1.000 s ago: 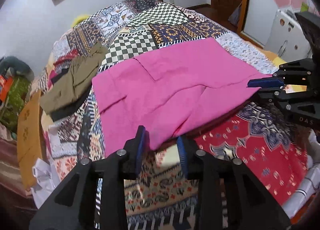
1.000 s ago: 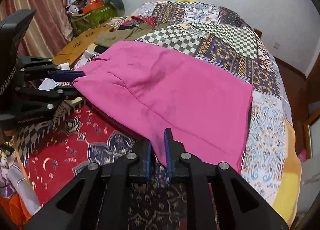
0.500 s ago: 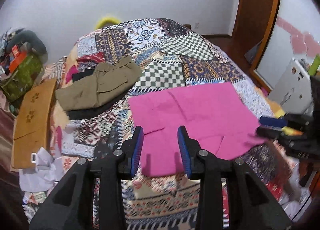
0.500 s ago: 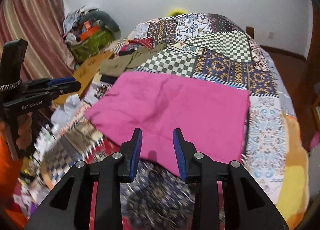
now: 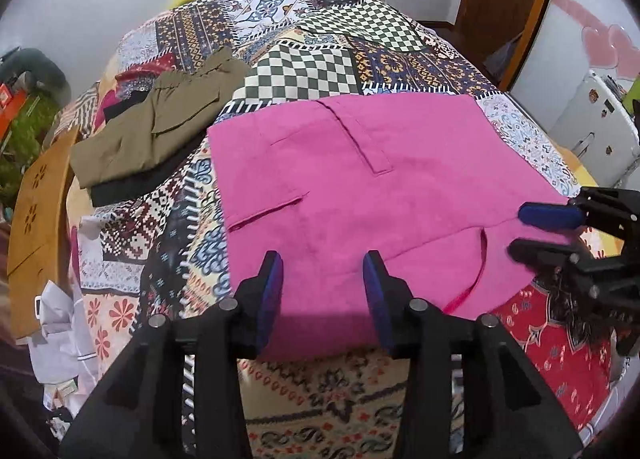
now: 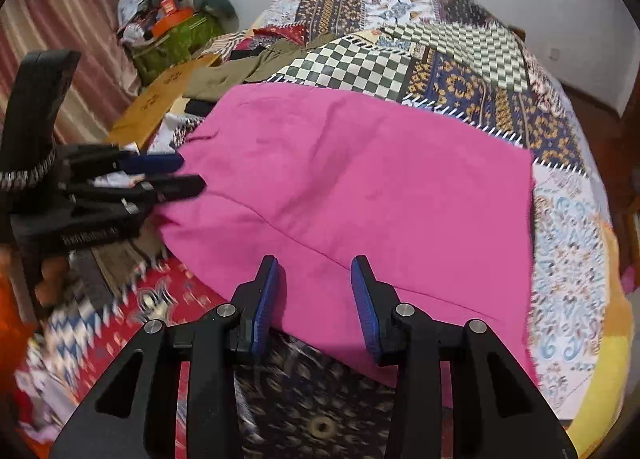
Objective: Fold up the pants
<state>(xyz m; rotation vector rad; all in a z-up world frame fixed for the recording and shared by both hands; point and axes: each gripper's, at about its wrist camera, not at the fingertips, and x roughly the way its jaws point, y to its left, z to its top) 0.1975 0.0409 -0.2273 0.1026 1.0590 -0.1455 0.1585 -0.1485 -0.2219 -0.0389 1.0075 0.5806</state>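
Observation:
Pink pants (image 5: 360, 187) lie folded flat on the patchwork bedspread (image 5: 304, 59); they also show in the right wrist view (image 6: 360, 187). My left gripper (image 5: 322, 275) is open and empty, hovering over the pants' near edge. My right gripper (image 6: 314, 279) is open and empty over the near edge at the other end. Each gripper shows in the other's view: the right one (image 5: 544, 231) at the pants' right corner, the left one (image 6: 176, 175) at their left corner, both with fingers apart.
A folded olive garment (image 5: 156, 127) lies on a dark one at the bed's left side. A wooden board (image 5: 36, 211) and white clothes (image 5: 64, 323) lie beside the bed. A white cabinet (image 5: 592, 139) stands right. Clutter (image 6: 176, 27) sits by the curtain.
Both grippers have let go of the pink pants and opened. The pants now lie flat on the bed. Both grippers have drawn back and dropped toward the near edge.

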